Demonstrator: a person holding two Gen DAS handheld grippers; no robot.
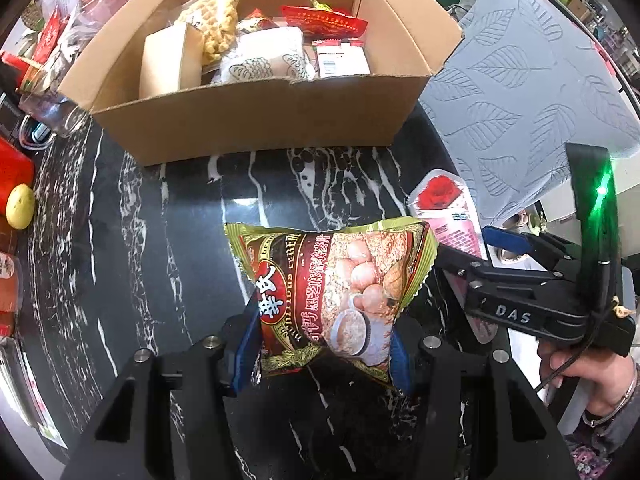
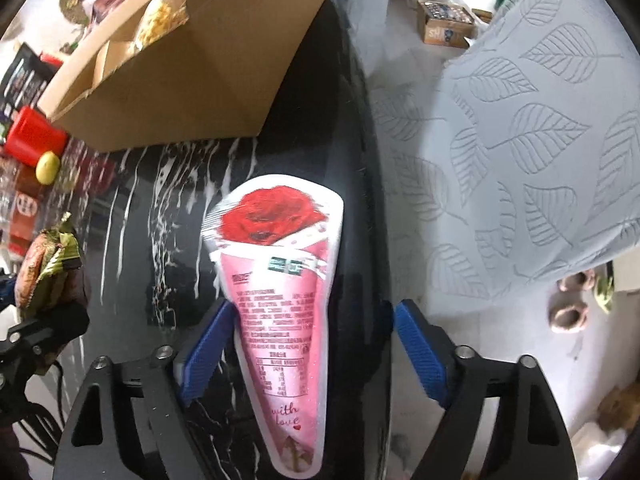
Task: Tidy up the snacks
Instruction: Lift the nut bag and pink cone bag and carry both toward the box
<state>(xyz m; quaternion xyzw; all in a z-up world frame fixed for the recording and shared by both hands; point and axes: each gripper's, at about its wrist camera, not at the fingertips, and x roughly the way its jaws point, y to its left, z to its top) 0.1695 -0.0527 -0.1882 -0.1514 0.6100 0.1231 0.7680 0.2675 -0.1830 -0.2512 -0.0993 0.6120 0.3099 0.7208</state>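
My left gripper [image 1: 322, 352] is shut on a green and brown cereal snack bag [image 1: 332, 280], held just above the black marble table [image 1: 160, 240]. The same bag [image 2: 44, 264] shows at the left edge of the right wrist view. A pink cone-shaped packet with a red rose [image 2: 276, 260] lies flat near the table's right edge. My right gripper [image 2: 312, 352] stands open over it, its blue pads [image 2: 420, 352] on either side of the packet's narrow part; the right pad is well clear. An open cardboard box [image 1: 260, 120] holding several snacks stands behind.
A grey cloth with a leaf pattern [image 1: 520, 80] covers something right of the table. A lemon [image 1: 20, 206] and a red container [image 1: 12, 172] sit at the left edge among packets and a glass jar [image 1: 60, 116]. A person's hand [image 1: 588, 376] holds the right gripper.
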